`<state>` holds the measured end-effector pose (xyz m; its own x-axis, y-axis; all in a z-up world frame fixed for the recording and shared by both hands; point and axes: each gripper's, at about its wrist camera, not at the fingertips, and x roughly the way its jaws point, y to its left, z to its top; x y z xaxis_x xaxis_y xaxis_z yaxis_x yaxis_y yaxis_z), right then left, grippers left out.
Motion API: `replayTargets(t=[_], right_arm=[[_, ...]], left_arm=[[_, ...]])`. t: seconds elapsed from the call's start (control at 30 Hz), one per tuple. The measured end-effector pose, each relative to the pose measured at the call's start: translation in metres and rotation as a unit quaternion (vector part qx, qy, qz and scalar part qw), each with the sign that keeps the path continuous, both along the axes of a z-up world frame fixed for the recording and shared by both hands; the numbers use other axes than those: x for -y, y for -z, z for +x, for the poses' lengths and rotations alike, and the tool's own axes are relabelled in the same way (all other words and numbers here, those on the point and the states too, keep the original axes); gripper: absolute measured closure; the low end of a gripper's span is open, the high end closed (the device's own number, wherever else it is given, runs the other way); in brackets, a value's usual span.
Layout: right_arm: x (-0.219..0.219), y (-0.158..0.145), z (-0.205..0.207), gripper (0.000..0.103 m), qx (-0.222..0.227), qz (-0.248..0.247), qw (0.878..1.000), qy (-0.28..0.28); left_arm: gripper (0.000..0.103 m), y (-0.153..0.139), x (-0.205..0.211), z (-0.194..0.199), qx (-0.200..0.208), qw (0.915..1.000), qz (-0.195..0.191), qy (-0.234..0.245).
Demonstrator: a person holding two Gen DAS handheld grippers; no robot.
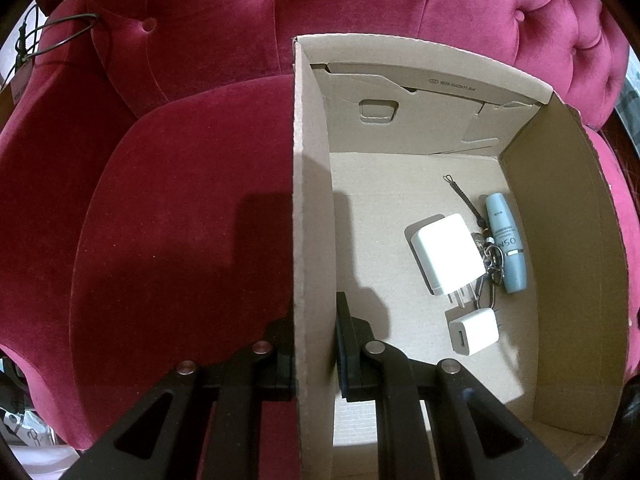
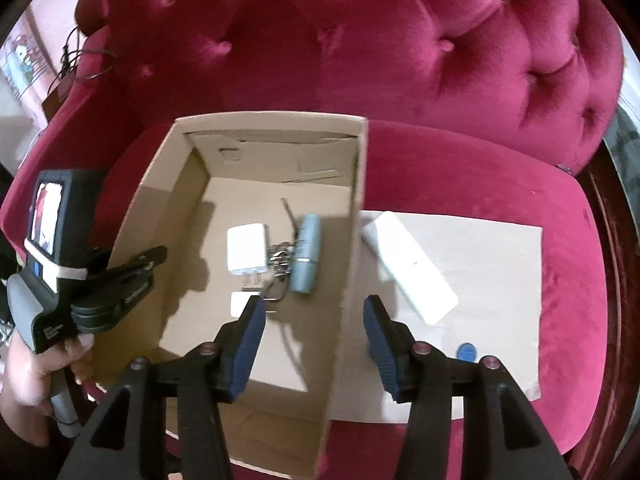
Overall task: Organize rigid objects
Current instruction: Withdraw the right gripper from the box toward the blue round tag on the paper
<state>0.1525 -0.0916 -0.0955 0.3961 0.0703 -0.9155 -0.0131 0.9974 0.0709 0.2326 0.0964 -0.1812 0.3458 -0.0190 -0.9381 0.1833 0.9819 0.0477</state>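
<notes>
A cardboard box (image 1: 314, 208) sits on a red velvet sofa seat. My left gripper (image 1: 314, 344) is shut on the box's left wall, one finger on each side. Inside lie a large white charger (image 1: 446, 254), a small white USB charger (image 1: 474, 330), a light-blue tube (image 1: 506, 242) and a keyring with a black strap (image 1: 490, 256). My right gripper (image 2: 316, 320) is open and empty above the box's right wall (image 2: 352, 264). A long white box (image 2: 410, 266) and a small blue round thing (image 2: 466, 352) lie on a cardboard sheet (image 2: 492, 280) right of the box.
The tufted red sofa back (image 2: 360, 52) rises behind the box. A black cable (image 1: 60, 34) lies on the left armrest. The left gripper's handle with its camera (image 2: 52, 236) shows at the box's left wall in the right wrist view.
</notes>
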Motion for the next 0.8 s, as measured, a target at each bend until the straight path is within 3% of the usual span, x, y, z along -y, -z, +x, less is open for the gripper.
replayTargets(t=[0.2,0.4,0.5,0.57,0.63,0.8], right_arm=[[0.031,-0.001,-0.002,0.045,0.001,-0.009,1.0,0.03],[0.062,0.005,-0.005,0.035,-0.005,-0.019,0.998,0.055],[0.076,0.013,-0.008,0.027,-0.011,-0.028,0.998,0.063],[0.085,0.02,-0.01,0.013,-0.016,-0.027,0.997,0.073],[0.095,0.027,-0.014,0.007,-0.017,-0.024,0.996,0.083],[0.116,0.05,-0.02,0.0,-0.029,-0.019,0.995,0.098]], left_arm=[[0.089,0.0,0.0,0.0,0.0,1.0,0.0,-0.001],[0.089,0.001,-0.001,0.0,0.0,1.0,0.0,0.0],[0.089,0.0,-0.001,0.0,-0.001,1.0,0.0,-0.001],[0.089,0.0,-0.001,-0.001,0.0,1.0,0.0,-0.001],[0.089,0.0,-0.001,-0.001,0.0,1.0,0.001,-0.001],[0.088,0.0,0.0,-0.001,0.0,1.0,0.002,-0.001]])
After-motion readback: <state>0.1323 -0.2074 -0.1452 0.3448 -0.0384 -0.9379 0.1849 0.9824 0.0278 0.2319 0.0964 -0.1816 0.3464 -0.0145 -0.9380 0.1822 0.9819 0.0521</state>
